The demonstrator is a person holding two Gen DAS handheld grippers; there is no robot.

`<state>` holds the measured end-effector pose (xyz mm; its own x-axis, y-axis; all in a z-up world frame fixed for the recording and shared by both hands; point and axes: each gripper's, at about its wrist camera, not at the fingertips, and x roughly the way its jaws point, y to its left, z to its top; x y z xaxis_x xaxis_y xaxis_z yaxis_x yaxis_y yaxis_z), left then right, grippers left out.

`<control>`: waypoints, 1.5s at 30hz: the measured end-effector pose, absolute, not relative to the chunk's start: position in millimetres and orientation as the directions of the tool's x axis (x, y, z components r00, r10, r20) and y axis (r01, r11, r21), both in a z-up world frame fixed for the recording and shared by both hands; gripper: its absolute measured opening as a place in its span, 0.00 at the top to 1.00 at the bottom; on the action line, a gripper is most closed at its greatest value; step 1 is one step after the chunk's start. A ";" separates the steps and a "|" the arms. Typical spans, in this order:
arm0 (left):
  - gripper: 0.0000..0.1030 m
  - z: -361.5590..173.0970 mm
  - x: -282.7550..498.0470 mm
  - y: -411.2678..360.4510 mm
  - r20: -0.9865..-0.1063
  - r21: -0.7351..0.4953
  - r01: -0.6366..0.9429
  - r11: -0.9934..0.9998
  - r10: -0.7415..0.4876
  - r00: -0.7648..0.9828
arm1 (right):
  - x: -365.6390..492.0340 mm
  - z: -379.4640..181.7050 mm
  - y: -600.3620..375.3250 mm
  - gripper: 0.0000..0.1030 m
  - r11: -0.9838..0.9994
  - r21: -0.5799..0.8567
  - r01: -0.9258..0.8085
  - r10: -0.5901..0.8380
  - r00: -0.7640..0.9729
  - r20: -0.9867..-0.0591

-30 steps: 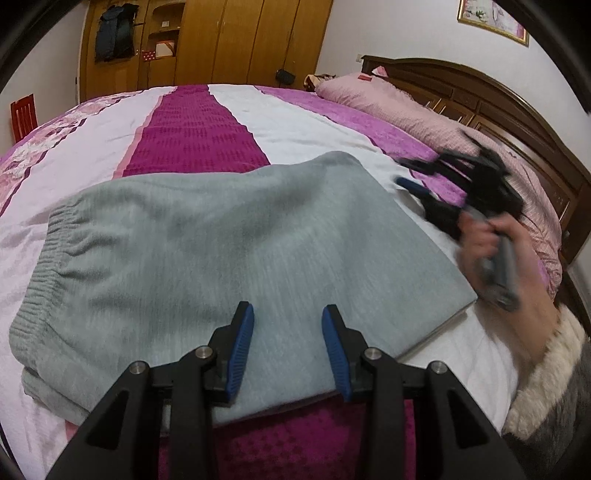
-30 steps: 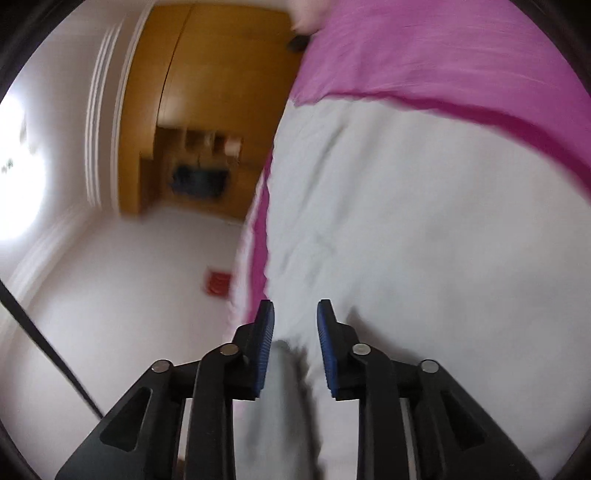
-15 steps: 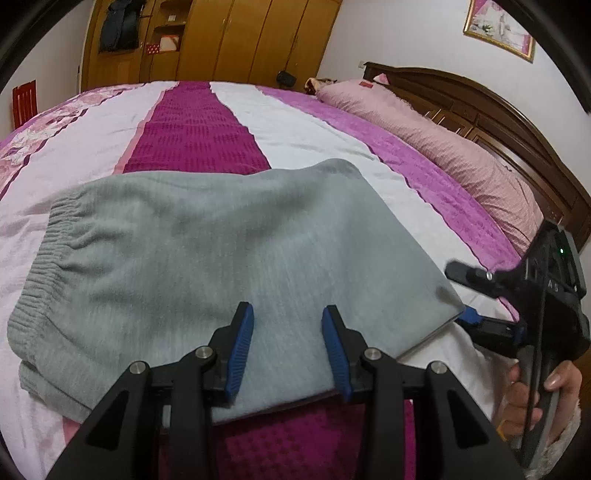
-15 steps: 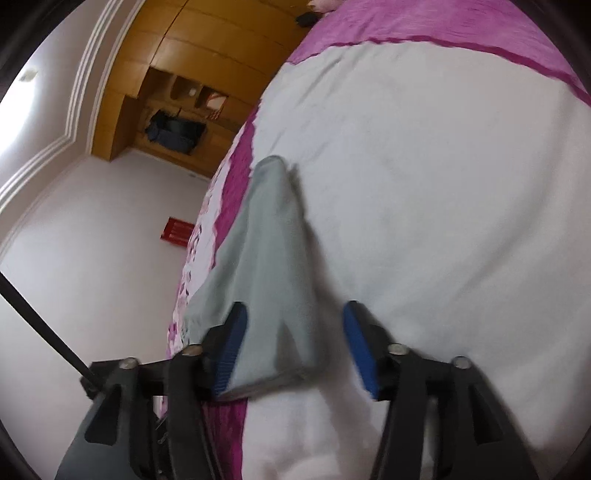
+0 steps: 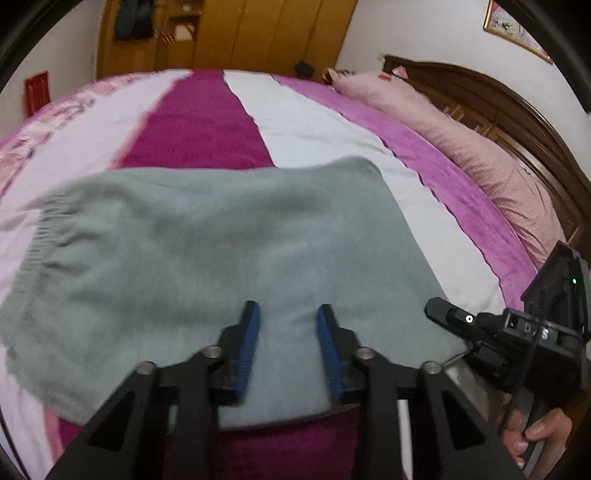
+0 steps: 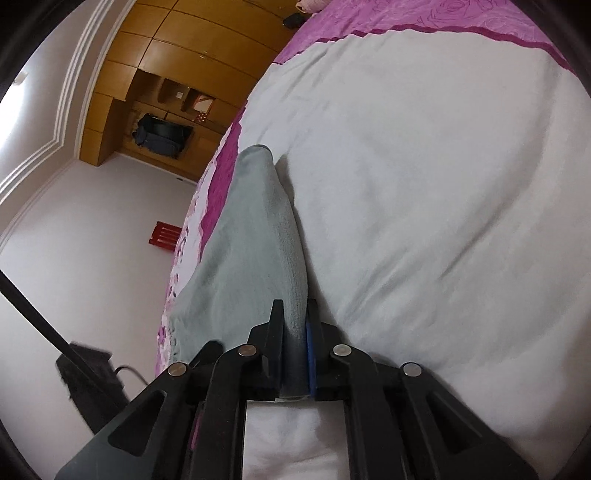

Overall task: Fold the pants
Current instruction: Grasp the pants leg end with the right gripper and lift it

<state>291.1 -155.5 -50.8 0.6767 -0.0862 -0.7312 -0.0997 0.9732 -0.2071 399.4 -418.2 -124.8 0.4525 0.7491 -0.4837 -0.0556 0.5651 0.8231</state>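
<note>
The grey pants (image 5: 221,258) lie folded flat on the striped bedspread (image 5: 199,118), elastic waistband at the left. My left gripper (image 5: 288,332) is open and empty, hovering over the pants' near edge. My right gripper (image 6: 295,332) is turned on its side and shut on the near right corner of the pants (image 6: 258,236); the grey cloth fills the gap between its fingers. In the left wrist view the right gripper (image 5: 443,314) sits at that corner, held by a hand.
A pink pillow (image 5: 461,140) and a dark wooden headboard (image 5: 517,122) run along the right. Wooden wardrobes (image 5: 240,33) stand beyond the bed. A red stool (image 6: 164,236) stands by the far wall.
My right gripper came down to the pants' right corner, opened wide around the folded edge, then closed on it. My left gripper stayed open over the near edge.
</note>
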 end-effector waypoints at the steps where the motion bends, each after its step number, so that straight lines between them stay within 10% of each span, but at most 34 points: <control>1: 0.84 -42.8 280.2 -154.4 -0.722 -0.223 -0.111 0.968 -0.088 0.686 | 399.3 -124.3 -418.1 0.93 0.569 0.820 -0.062 0.748 0.452 -0.485; 5: 1.00 -42.0 255.2 -161.1 -0.705 -0.240 -0.109 0.965 -0.096 0.702 | 399.2 -120.6 -416.2 0.93 0.597 0.799 -0.073 0.734 0.452 -0.507; 15: 1.00 -69.7 253.3 -167.9 -0.724 -0.268 -0.105 0.958 -0.129 0.677 | 388.3 -93.3 -403.2 0.93 0.711 0.691 -0.133 0.651 0.497 -0.574; 19: 1.00 -44.9 242.4 -145.4 -0.694 -0.382 -0.082 0.920 -0.227 0.683 | 380.3 -46.5 -373.2 0.94 0.872 0.426 -0.241 0.483 0.566 -0.668; 25: 0.43 24.9 202.2 -59.4 -0.641 -0.434 -0.081 0.897 -0.245 0.727 | 354.3 7.0 -312.9 0.94 0.949 0.035 -0.312 0.253 0.694 -0.674; 38: 0.42 4.6 177.4 58.8 -0.692 -0.332 -0.200 0.922 -0.094 0.716 | 271.4 30.0 -135.2 0.94 0.691 -0.582 -0.428 0.153 0.874 -0.462; 45: 0.43 -29.5 170.1 71.7 -0.744 -0.296 -0.215 0.931 -0.084 0.662 | 237.4 -10.2 -80.9 0.94 0.574 -0.641 -0.509 0.210 0.849 -0.485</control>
<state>170.1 71.7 -29.5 0.6624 -0.0837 -0.7445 -0.2150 0.9307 -0.2959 237.4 -80.9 -10.2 0.8486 0.2104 -0.4854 -0.5091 0.5744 -0.6411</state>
